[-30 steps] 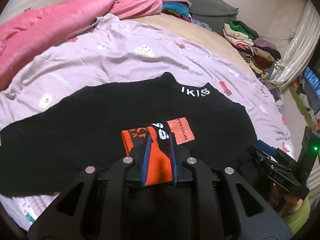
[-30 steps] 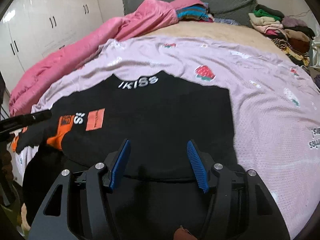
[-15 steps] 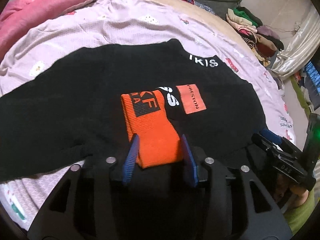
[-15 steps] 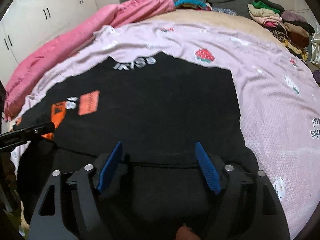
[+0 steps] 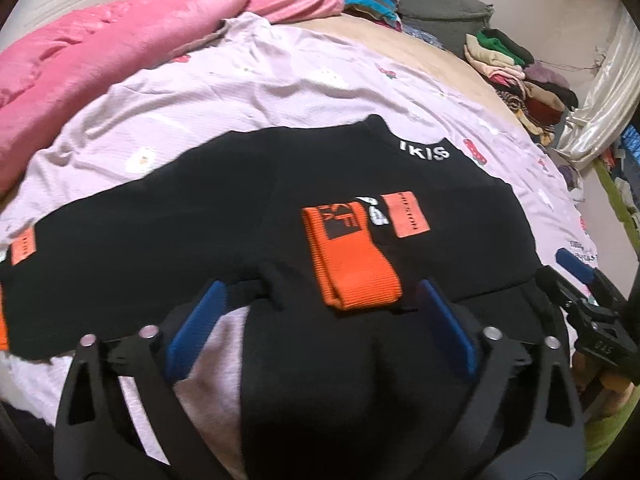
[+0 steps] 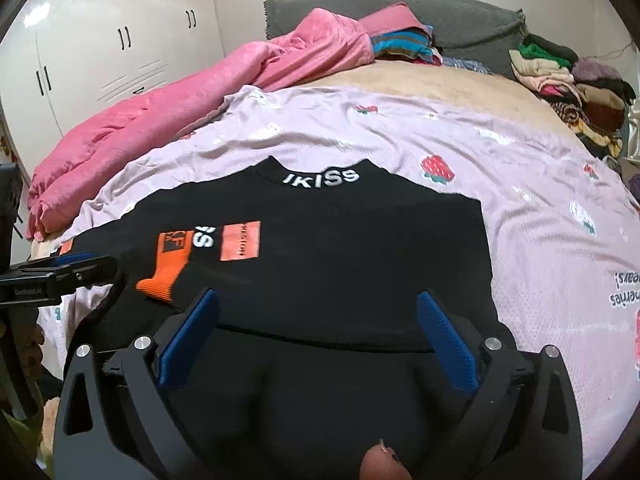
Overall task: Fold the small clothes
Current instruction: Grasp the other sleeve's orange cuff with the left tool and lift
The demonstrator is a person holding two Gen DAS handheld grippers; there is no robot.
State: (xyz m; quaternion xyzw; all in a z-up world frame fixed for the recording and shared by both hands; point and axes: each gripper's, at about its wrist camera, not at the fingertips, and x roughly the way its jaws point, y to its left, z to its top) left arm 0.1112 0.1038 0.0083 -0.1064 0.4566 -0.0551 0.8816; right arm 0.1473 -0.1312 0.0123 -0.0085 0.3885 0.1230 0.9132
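We have the black sweatshirt (image 5: 200, 240) spread on the lilac strawberry-print sheet (image 6: 540, 240), collar away from us. One sleeve is folded in across the chest, its orange cuff (image 5: 352, 264) lying flat beside the orange chest patch (image 5: 406, 220). Our left gripper (image 5: 320, 328) sits just short of that cuff with its jaws opening wide; the blue pads stand clear on either side and nothing is pinched between them. Our right gripper (image 6: 318, 338) hovers over the near hem, its jaws also opening, with only flat black cloth lying below the gap and no grip on it.

By our reckoning, the first sleeve fold is done. The other sleeve, which runs out to the left in the left wrist view and ends in an orange cuff (image 5: 3, 320) at the frame edge, is not yet folded in, and the body has yet to be folded over.

The near hem is hidden behind both gripper bodies, and the black folds blur together, so we cannot trace exactly where the layers lie. The lettering on the cuff and patch is too blurred to read.
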